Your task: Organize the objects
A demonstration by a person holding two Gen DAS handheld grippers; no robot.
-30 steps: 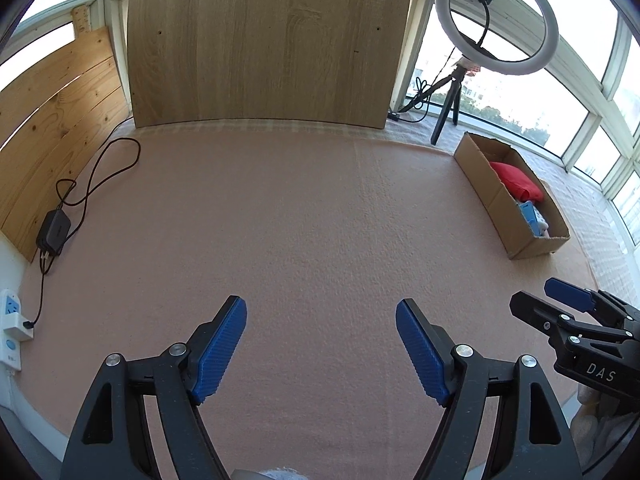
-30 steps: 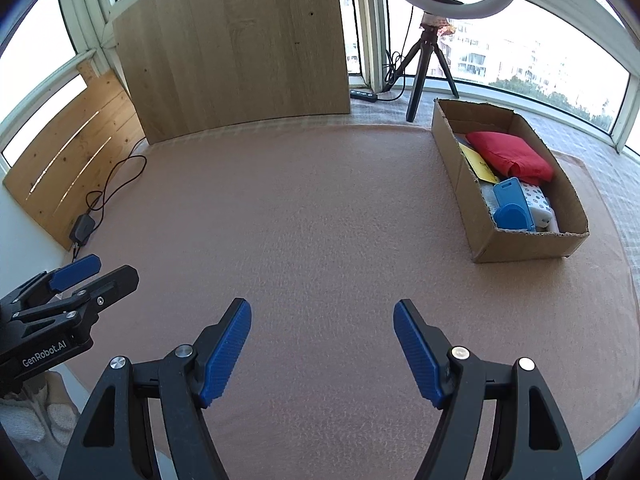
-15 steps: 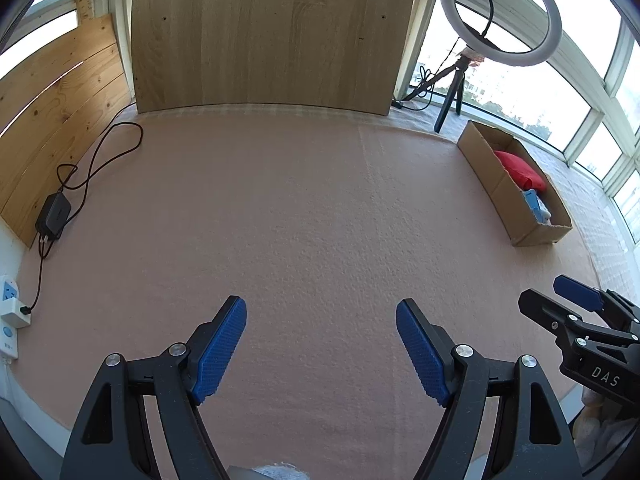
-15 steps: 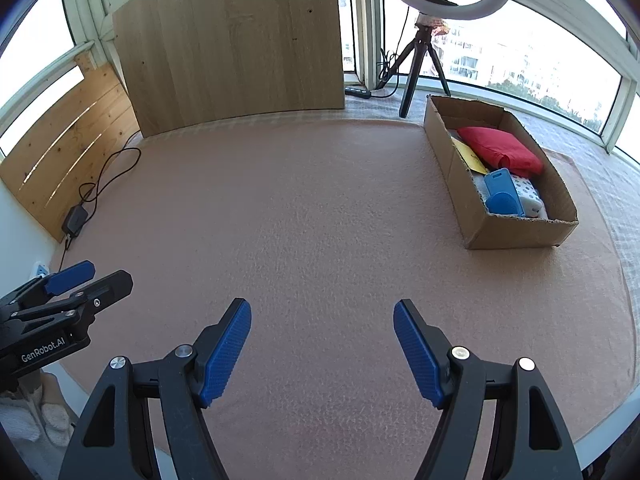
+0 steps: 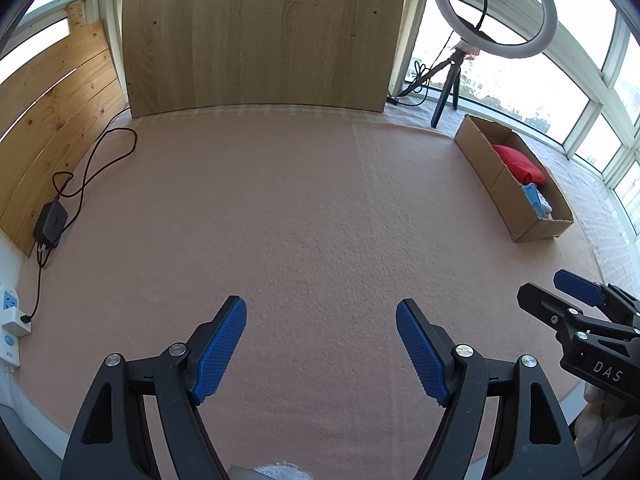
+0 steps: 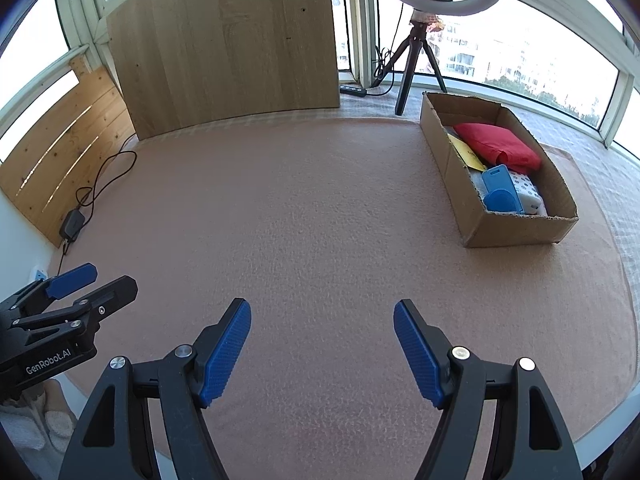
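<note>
Only two bits of text are readable: "DAS" in white letters on the black body of the right gripper [image 5: 576, 300], and "GenRobot.AI" on the side of the left gripper [image 6: 90, 284]. Nothing on the stuff in the cardboard box [image 6: 516, 232] is legible.

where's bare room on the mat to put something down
Nearly all the pink mat is bare, from the wooden board forward to both open grippers. Crowded: the cardboard box at right, full; the cable and adapter along the left edge.

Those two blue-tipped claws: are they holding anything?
No. The left gripper and the right gripper both stand open over bare pink carpet.
</note>
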